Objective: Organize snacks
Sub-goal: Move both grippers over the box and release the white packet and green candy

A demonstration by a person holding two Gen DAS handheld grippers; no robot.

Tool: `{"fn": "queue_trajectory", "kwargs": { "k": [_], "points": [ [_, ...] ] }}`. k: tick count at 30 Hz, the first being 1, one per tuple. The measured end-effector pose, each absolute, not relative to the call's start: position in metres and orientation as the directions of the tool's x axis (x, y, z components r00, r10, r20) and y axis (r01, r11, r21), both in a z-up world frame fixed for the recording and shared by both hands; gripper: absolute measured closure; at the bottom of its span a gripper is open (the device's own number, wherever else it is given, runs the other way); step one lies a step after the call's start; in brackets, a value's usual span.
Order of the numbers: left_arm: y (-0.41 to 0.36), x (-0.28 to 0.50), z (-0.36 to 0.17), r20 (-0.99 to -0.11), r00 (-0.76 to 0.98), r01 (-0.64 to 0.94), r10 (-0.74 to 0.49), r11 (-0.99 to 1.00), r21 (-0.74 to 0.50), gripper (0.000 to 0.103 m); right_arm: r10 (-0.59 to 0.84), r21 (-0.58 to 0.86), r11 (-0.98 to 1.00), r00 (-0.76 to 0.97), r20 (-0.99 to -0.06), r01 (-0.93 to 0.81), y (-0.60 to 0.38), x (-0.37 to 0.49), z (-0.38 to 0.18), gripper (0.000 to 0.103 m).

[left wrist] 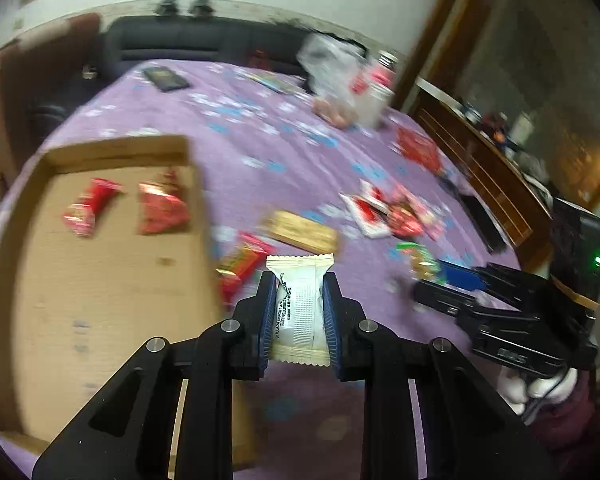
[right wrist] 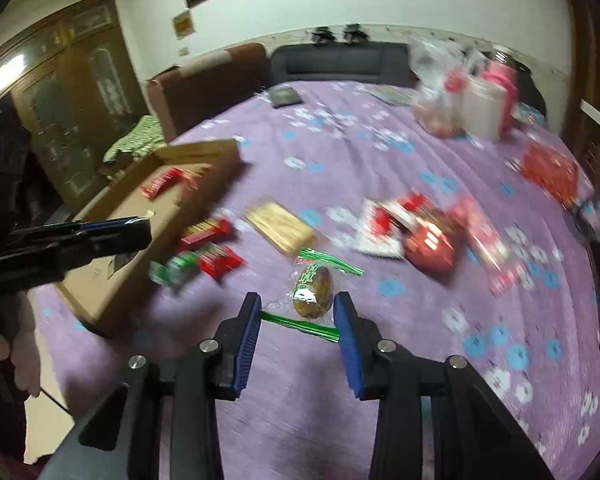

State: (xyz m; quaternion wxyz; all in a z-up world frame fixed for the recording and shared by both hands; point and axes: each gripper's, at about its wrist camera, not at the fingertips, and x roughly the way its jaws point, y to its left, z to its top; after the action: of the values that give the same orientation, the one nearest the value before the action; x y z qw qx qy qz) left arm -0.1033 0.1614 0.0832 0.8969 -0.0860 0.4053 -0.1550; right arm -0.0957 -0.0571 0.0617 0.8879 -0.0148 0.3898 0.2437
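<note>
While over the cardboard box [left wrist: 112, 280] edge, left gripper [left wrist: 300, 312] clamped on the white wrapped snack [left wrist: 300, 304]; best carried further over the two red packets [left wrist: 124, 206] before letting go. Farther right, right gripper [right wrist: 296, 332] spread wide around the green-wrapped brown snack [right wrist: 312, 290]; best centred, then closed gently.

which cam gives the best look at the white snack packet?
Left wrist view. The white snack packet fills the centre there, sharp, clamped between the left gripper jaws, back-side print readable. The right wrist view shows that gripper side-on at its left edge, above the cardboard box, with only a sliver of packet visible.
</note>
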Motion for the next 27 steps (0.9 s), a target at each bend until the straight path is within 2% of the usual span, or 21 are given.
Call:
{"fn": "queue_trajectory", "kwargs": {
  "k": [7, 12, 20, 27],
  "points": [
    [0.237, -0.084, 0.084, -0.729, 0.653, 0.048, -0.205, 0.972, -0.231, 0.081, 0.52, 0.18, 0.802, 0.516, -0.68, -0.57, 0.02, -0.082, 0.088, 0.063],
    [0.281, -0.06, 0.071, -0.753, 0.641, -0.052, -0.149, 0.97, -0.236, 0.081, 0.554, 0.178, 0.751, 0.461, -0.694, -0.636, 0.081, -0.067, 0.09, 0.063],
    [0.324, -0.024, 0.041, -0.802, 0.585, -0.151, -0.125, 0.954, -0.258, 0.081, 0.545, 0.202, 0.722, 0.365, -0.754, -0.662, 0.151, -0.034, 0.057, 0.063],
    [0.335, -0.019, 0.038, -0.795, 0.587, -0.161, -0.15, 0.941, -0.296, 0.081, 0.538, 0.212, 0.719, 0.336, -0.773, -0.662, 0.171, -0.019, 0.04, 0.061]
  ]
}}
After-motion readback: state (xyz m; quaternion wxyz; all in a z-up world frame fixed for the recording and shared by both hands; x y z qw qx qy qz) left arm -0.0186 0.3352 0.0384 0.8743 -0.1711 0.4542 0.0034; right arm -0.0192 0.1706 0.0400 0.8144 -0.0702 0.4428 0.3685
